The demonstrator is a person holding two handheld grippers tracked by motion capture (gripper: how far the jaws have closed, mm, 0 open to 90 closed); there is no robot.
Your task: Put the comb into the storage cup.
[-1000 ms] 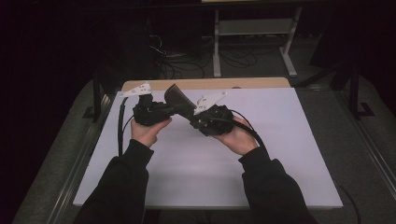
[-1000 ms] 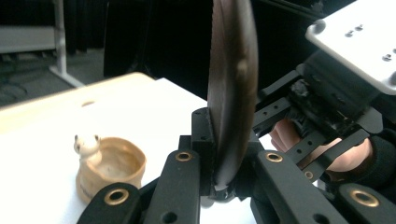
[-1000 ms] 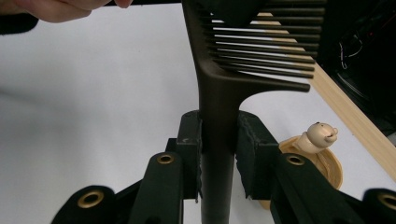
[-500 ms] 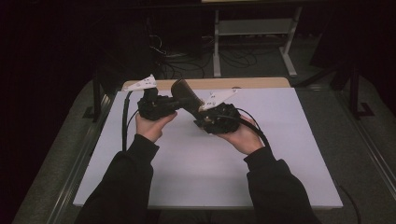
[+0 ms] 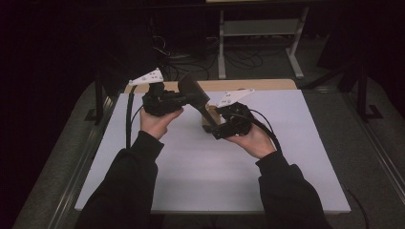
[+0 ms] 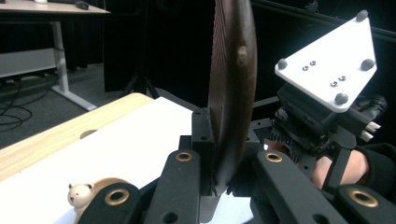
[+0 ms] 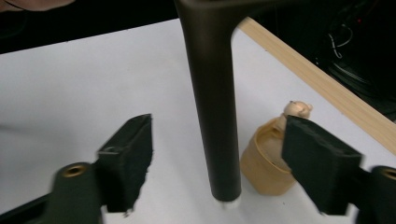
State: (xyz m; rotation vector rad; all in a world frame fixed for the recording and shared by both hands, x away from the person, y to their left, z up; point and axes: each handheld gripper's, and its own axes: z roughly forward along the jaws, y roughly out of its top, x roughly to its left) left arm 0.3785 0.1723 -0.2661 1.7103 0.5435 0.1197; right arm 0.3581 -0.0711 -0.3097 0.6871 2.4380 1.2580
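A dark brown utensil [image 5: 193,91], with a flat ribbed head and a long round stem, is held above the white mat [image 5: 200,181]. My left gripper [image 5: 184,99] is shut on the edge of its head [image 6: 232,93]. The stem [image 7: 212,102] slants down between the jaws of my right gripper [image 7: 223,161]. These jaws have just been opening, and both pads [image 7: 128,158] stand clear of the stem. In the high view the right gripper [image 5: 215,125] sits right of centre, in the person's right hand.
A small tan cup with a bear figure [image 7: 268,161] stands on the mat just beyond the stem's tip, and appears again as the bear cup [image 6: 86,193]. A light wooden strip [image 5: 239,85] runs along the mat's far edge. Dark floor with cables and a desk frame lies beyond.
The right gripper's jaws have spread and let go of the stem. The left hand has lifted the utensil's head slightly. The right hand has shifted a little to the right.
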